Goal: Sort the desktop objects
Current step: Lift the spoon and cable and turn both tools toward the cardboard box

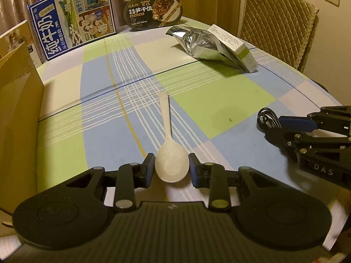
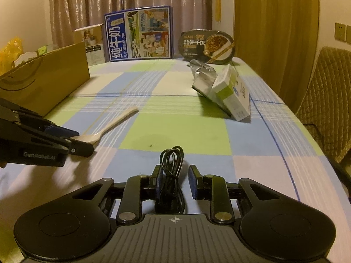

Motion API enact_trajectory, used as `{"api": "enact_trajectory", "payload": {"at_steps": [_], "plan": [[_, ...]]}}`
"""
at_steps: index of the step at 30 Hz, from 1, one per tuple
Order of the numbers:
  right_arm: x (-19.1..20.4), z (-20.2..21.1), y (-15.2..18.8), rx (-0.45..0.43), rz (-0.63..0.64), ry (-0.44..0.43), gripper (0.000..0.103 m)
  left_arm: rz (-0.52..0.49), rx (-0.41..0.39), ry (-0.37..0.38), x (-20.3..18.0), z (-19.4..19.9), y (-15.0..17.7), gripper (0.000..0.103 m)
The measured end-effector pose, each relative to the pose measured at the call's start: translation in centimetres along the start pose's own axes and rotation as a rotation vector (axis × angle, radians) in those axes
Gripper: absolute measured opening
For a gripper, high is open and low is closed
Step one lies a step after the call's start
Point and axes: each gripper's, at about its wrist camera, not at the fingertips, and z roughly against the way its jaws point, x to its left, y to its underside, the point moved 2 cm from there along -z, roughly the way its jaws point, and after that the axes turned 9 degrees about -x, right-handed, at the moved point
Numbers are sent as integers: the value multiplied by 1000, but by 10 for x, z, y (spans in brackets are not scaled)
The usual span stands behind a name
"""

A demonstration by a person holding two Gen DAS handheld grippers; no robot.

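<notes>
My left gripper (image 1: pixel 171 167) has its fingers (image 1: pixel 148 166) spread apart on both sides of the bowl of the white spoon (image 1: pixel 170 151); I cannot tell if the pads touch it. The spoon lies flat on the desk (image 1: pixel 219 100), its handle pointing to the far edge. My right gripper (image 2: pixel 174 180) also has its fingers (image 2: pixel 157 180) apart, with the coiled black cable (image 2: pixel 171 175) between them, lying close against the left finger. Further out, near the right edge, a silver foil pouch (image 1: pixel 197 43) leans with a white and green box (image 1: pixel 239 50). At the far edge stand a blue milk carton (image 1: pixel 74 22) and a dark oval meal bowl (image 1: pixel 153 11). A brown cardboard box (image 2: pixel 48 79) is along the left edge.
</notes>
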Motion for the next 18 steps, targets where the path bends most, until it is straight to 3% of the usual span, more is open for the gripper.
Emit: {"api": "enact_trajectory", "payload": {"at_steps": [5,8,18], "plan": [[2,-6,-2,-3,31,-14,22,10,2,-7,-1,1,0,27],[2,-6,-3,13,21,-14,11,11,3,-8,-2,2,0,27],[0,12,-8,18,-21,-8,11,26,14,2,-8,14,6,27]]}}
